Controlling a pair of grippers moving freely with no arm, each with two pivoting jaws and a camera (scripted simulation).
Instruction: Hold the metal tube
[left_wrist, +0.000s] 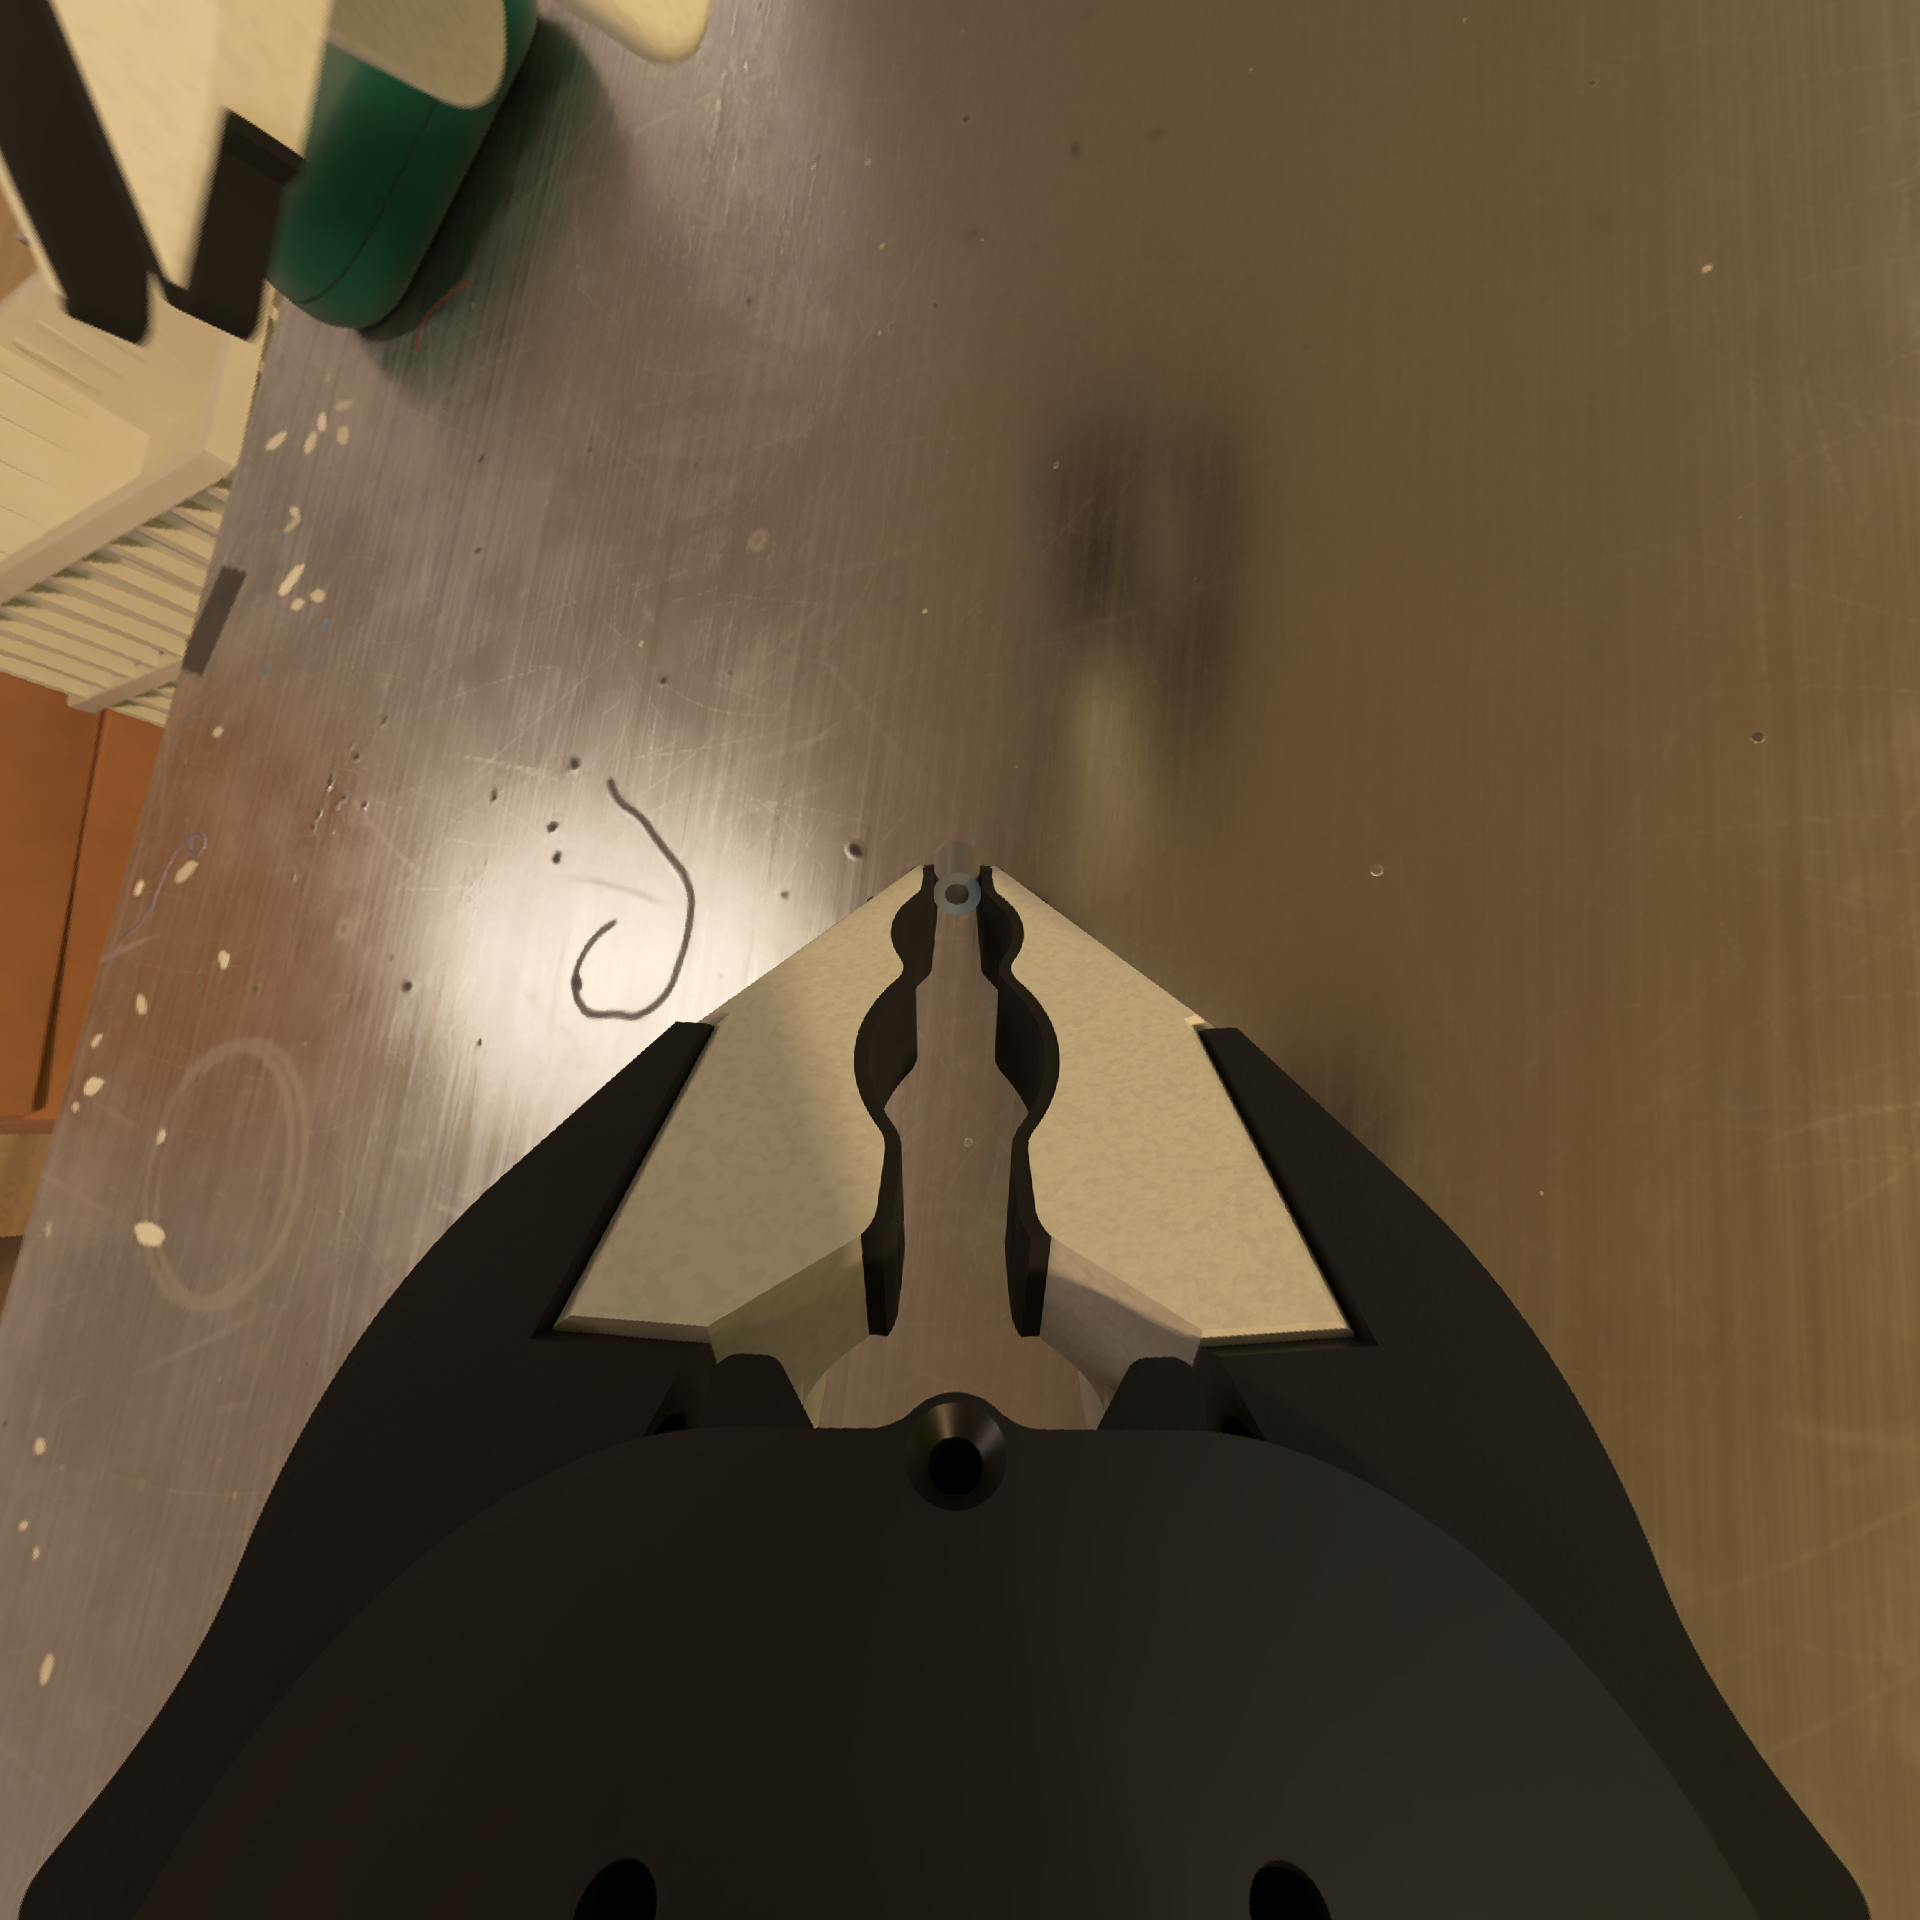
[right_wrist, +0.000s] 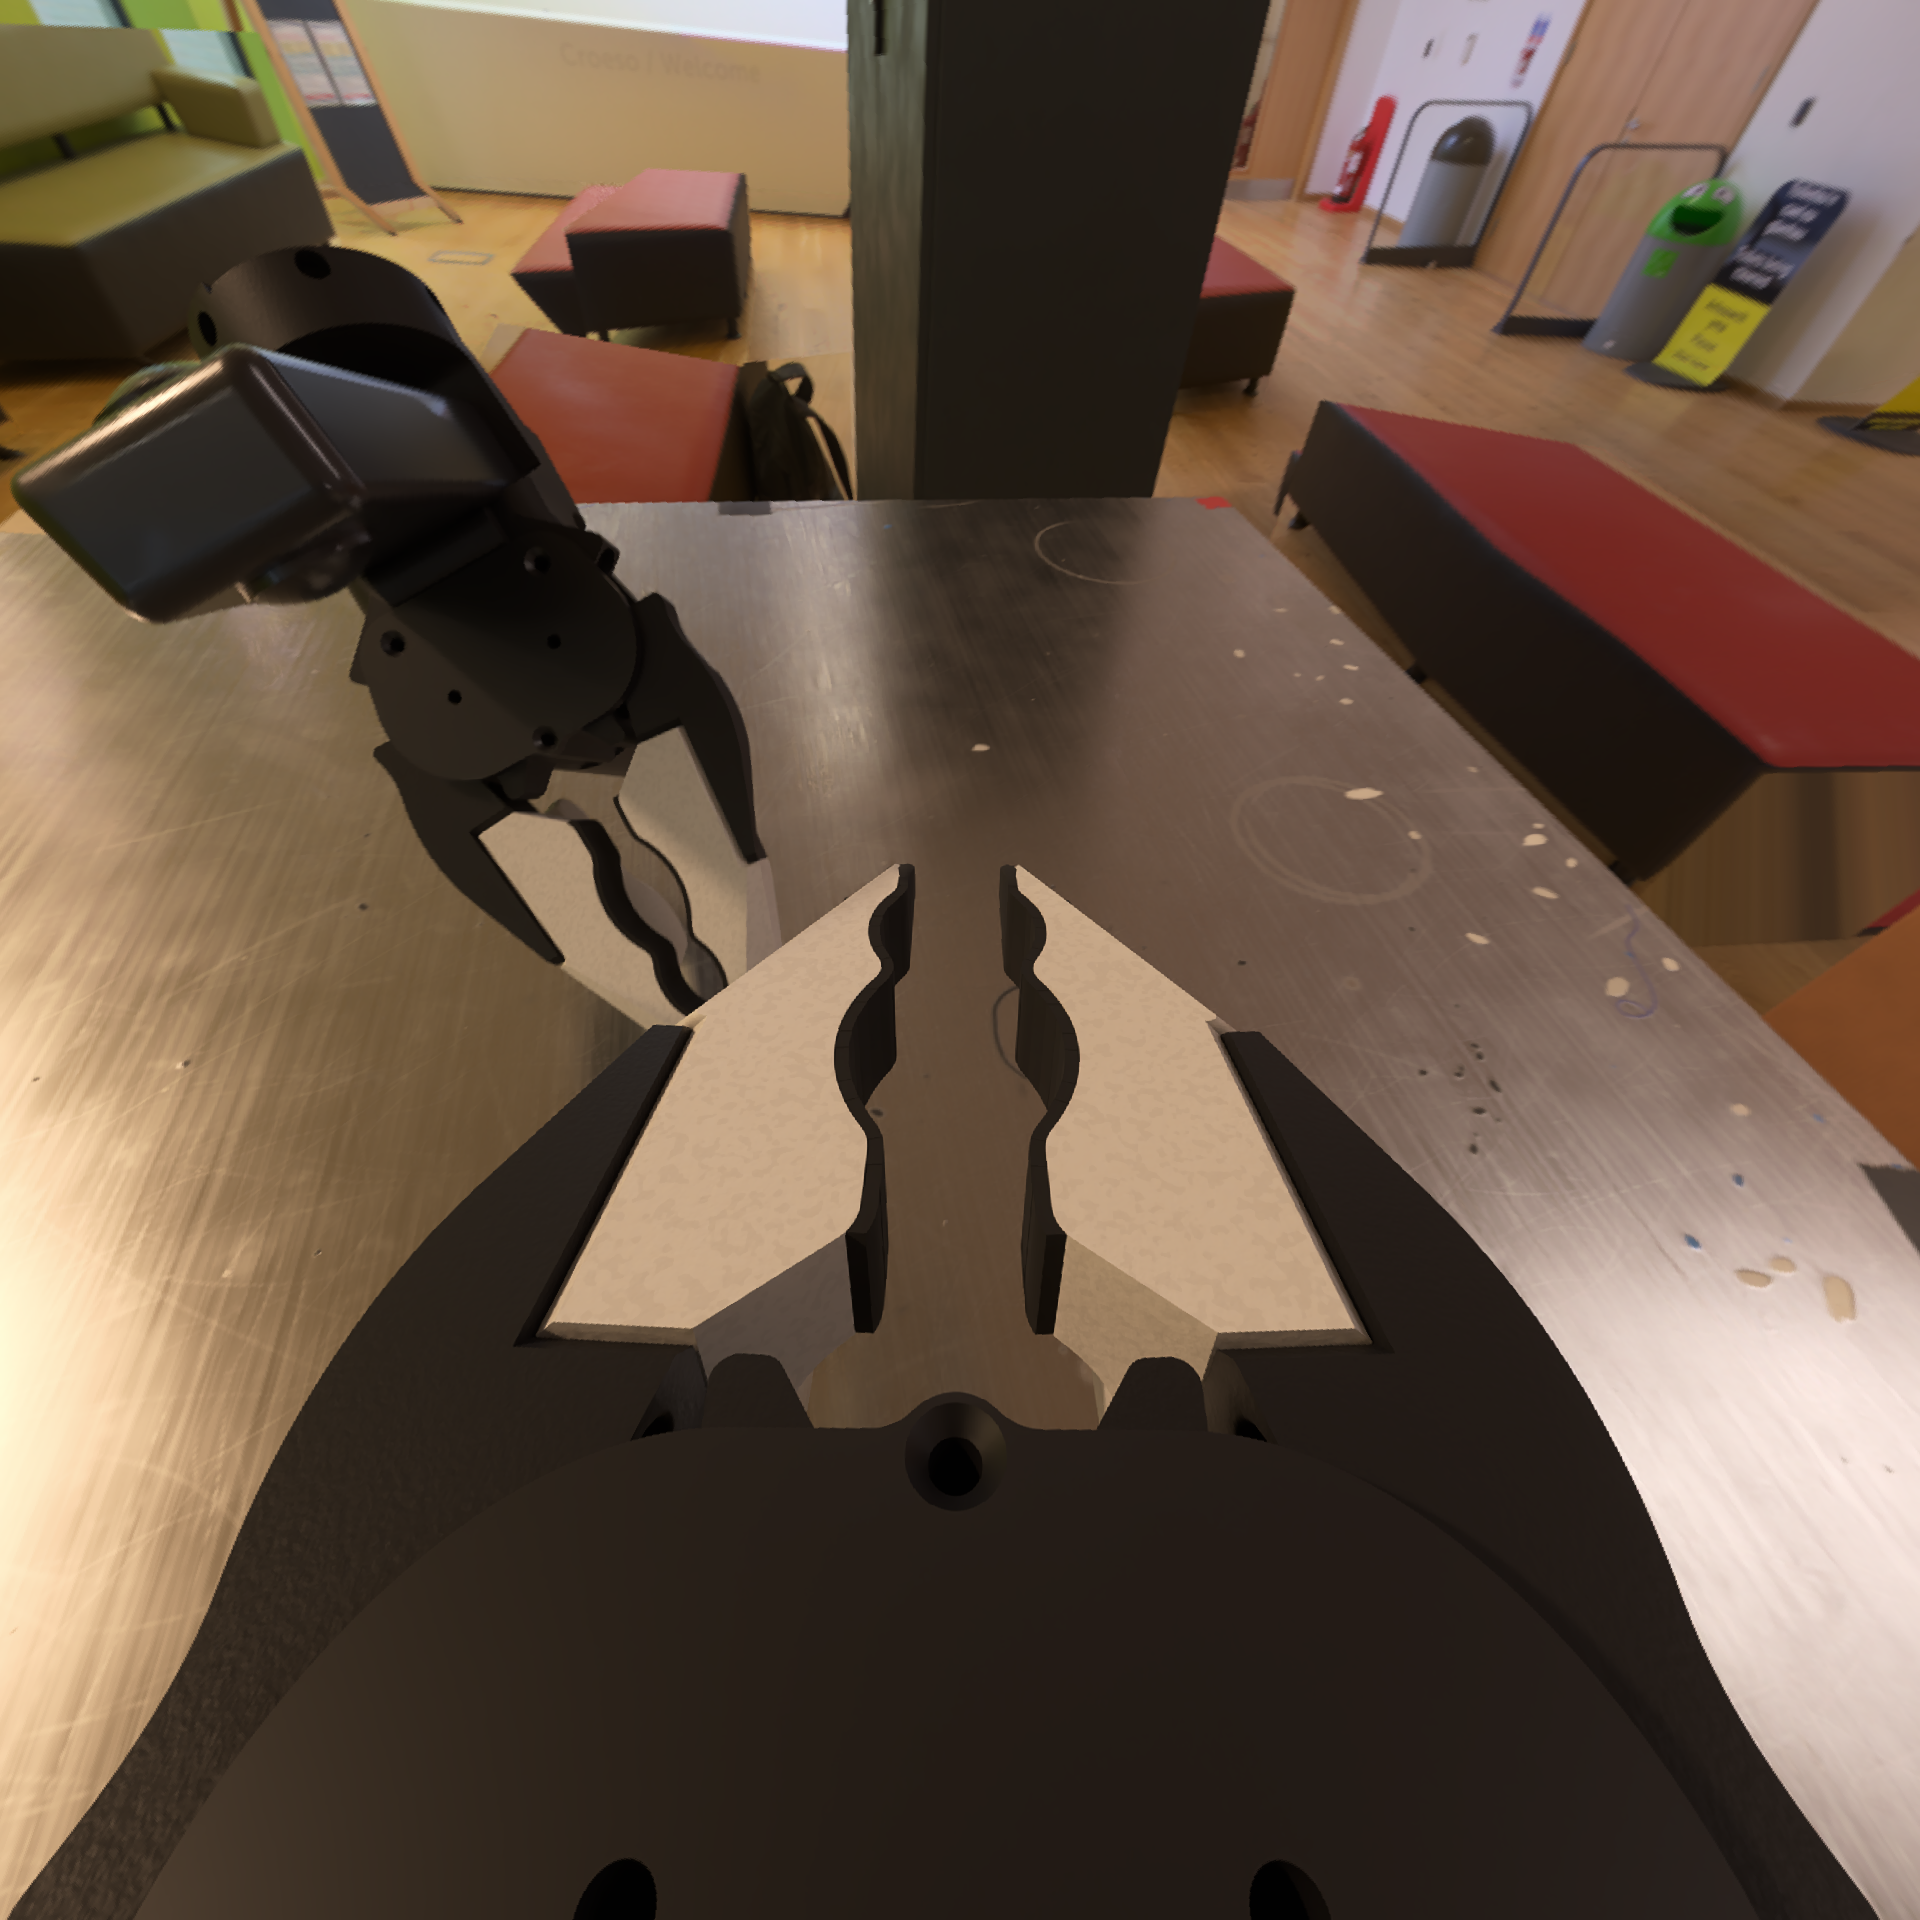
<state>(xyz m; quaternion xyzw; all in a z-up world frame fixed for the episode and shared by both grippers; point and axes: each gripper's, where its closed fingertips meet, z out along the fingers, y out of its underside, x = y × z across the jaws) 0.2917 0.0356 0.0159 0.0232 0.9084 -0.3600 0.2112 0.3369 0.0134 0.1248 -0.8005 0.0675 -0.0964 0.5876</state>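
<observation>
The metal tube (left_wrist: 957, 894) is a thin, pale tube that I see end-on as a small ring. It stands upright on the scratched metal table (left_wrist: 1455, 623). My left gripper (left_wrist: 957, 879) points down at the table and its fingertips are shut on the tube's top end. In the right wrist view the left gripper (right_wrist: 727, 966) hangs at the left over the table (right_wrist: 1143, 727), and the tube is hidden there. My right gripper (right_wrist: 957, 878) is open and empty, low over the table, just right of the left gripper.
A dark curled wire (left_wrist: 644, 914) lies on the table left of the tube. The right gripper's fingers (left_wrist: 125, 166) show at the top left, beside a green bin (left_wrist: 395, 208). Beyond the table stand a dark pillar (right_wrist: 1039, 249) and red benches (right_wrist: 1621, 582).
</observation>
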